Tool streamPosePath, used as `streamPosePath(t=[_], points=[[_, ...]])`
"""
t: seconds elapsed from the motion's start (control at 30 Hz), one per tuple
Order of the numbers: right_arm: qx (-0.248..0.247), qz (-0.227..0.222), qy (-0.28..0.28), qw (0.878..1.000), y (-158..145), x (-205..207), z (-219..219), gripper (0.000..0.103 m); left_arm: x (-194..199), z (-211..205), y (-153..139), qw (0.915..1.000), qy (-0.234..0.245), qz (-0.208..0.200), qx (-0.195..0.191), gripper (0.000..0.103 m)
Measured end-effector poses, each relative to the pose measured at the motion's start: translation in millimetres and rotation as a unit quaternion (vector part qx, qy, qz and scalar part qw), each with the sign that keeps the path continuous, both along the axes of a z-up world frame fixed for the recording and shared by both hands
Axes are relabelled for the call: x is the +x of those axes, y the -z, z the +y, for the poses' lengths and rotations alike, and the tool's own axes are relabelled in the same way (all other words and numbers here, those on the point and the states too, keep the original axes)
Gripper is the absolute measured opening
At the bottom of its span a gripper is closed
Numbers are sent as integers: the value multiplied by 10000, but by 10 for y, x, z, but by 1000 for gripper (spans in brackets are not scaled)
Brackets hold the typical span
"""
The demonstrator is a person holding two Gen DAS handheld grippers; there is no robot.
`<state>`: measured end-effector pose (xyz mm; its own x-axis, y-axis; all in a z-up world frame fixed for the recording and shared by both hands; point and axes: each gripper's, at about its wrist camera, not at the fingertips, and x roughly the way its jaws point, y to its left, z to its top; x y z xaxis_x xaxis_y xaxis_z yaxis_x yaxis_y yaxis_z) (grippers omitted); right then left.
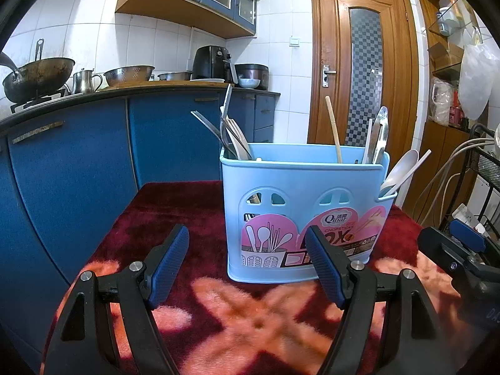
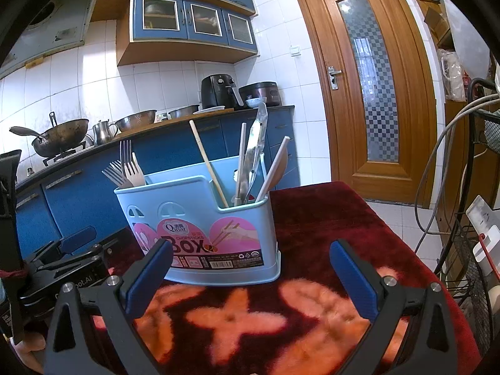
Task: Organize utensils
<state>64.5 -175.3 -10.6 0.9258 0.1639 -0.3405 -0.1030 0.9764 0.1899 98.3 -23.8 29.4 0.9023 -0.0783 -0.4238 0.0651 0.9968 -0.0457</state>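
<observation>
**Hovering before the utensil box, nothing picked**

Left to right, relative to the tongs:

- Left gripper point(image 1: 247, 268): jaws spread wide, nothing between them. Points slightly down over the dark-red plush cloth with pink flower pattern point(image 1: 175, 215).
- Light-blue plastic chopsticks box with pink label point(image 1: 300, 193): just ahead of both tongs, upright on the cloth, apart from both. Left compartment: metal and pale forks point(image 2: 125, 168). Right compartment: wooden chopstick point(image 2: 207, 162), clear-wrapped metal utensil point(image 2: 256, 143), pale spoon point(image 1: 401, 168) leaning out the right end.
- Right gripper point(image 2: 250, 268): also spread wide and empty, same slight downward tilt, box ahead-left of it.

Judgement: utensils look mostly sorted already; either end of task or pre-grasp. Next move, if any: right tongs rise to the leaning spoon, close on its handle, avoid tipping the box.
</observation>
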Motion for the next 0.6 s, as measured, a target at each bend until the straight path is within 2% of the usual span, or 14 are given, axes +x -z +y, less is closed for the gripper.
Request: streamPosePath(t=[0.6], points=[[-7,1,-5,10000,-4,1,-8,102,-4,-10,-6,10000,2,-11,1,78]])
